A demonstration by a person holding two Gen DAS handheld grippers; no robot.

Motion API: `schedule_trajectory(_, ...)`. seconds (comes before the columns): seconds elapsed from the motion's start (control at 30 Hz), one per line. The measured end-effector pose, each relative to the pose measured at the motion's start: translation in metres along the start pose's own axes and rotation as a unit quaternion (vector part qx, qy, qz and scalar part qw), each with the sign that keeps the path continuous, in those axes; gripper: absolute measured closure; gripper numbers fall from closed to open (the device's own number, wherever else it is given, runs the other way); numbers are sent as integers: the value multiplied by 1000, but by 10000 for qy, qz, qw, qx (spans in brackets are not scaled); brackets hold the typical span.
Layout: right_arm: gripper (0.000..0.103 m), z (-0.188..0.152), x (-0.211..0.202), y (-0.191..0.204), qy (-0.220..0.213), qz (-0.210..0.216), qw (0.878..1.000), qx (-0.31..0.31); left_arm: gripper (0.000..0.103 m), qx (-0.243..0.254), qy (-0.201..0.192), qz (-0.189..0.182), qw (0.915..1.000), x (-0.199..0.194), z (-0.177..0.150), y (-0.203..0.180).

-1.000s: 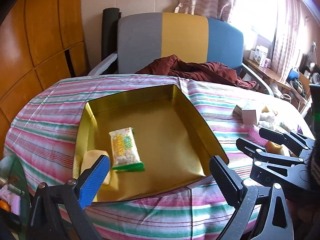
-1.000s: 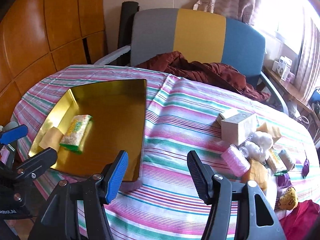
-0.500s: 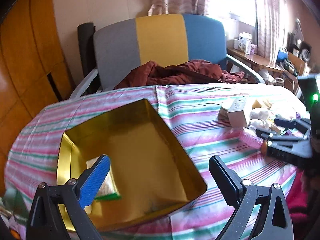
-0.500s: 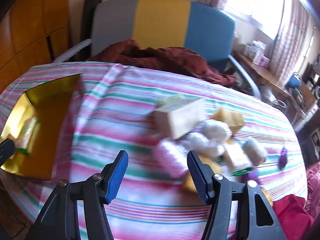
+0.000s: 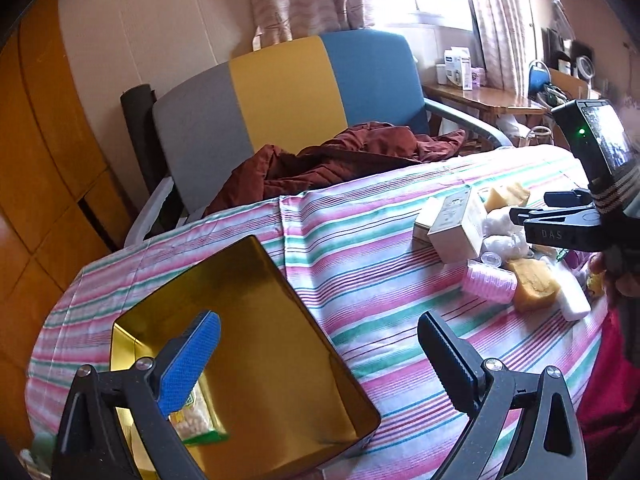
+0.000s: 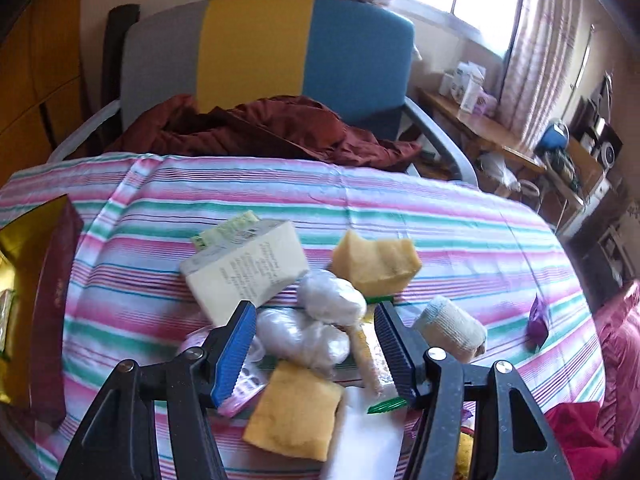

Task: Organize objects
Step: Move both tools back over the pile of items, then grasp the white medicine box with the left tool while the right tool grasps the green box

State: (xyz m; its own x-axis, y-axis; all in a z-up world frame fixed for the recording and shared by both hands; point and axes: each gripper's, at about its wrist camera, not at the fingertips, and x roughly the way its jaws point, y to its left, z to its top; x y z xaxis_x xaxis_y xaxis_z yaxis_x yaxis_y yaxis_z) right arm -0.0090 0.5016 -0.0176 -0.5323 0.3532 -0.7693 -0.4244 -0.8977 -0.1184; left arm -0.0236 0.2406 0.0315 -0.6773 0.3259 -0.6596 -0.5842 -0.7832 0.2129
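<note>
An open gold tin [image 5: 280, 344] sits on the striped tablecloth with a snack packet [image 5: 196, 420] inside, partly behind my left fingers. My left gripper [image 5: 320, 360] hangs open over the tin's right half, holding nothing. To the right lies a pile: a cream box [image 6: 244, 268], two yellow sponges [image 6: 376, 260] [image 6: 292, 412], white wrapped bundles [image 6: 304, 340], a pink roller [image 6: 236, 392] and a bandage roll [image 6: 450, 328]. My right gripper [image 6: 316, 344] is open above the pile, the white bundles showing between its fingers, apart from the pads. The right gripper [image 5: 560, 220] also appears in the left wrist view.
A grey, yellow and blue chair [image 6: 260, 52] with a dark red cloth [image 6: 260, 124] stands behind the table. A purple wrapper [image 6: 538, 320] lies at the far right. A side table [image 6: 500, 128] with boxes stands by the window. The tin's wall [image 6: 52, 300] is at the left.
Both views have swung to the right. My right gripper moved from beside the tin to above the pile. My left gripper shifted right over the tin and rolled. Both stayed open.
</note>
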Motion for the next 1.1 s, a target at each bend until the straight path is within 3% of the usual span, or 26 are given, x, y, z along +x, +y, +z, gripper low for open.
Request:
schedule_trajectory(0.7, 41, -3, 11, -45, 203, 184, 9958, 876, 3, 504, 173, -261, 9982, 33, 21, -50)
schedule_trajectory(0.87, 41, -2, 11, -50, 217, 158, 9946, 1003, 4, 467, 322, -546, 9969, 47, 27, -58)
schedule_trajectory(1.1, 41, -3, 13, -66, 258, 68, 9903, 1362, 11, -161, 601, -1303, 9895, 81, 51, -54)
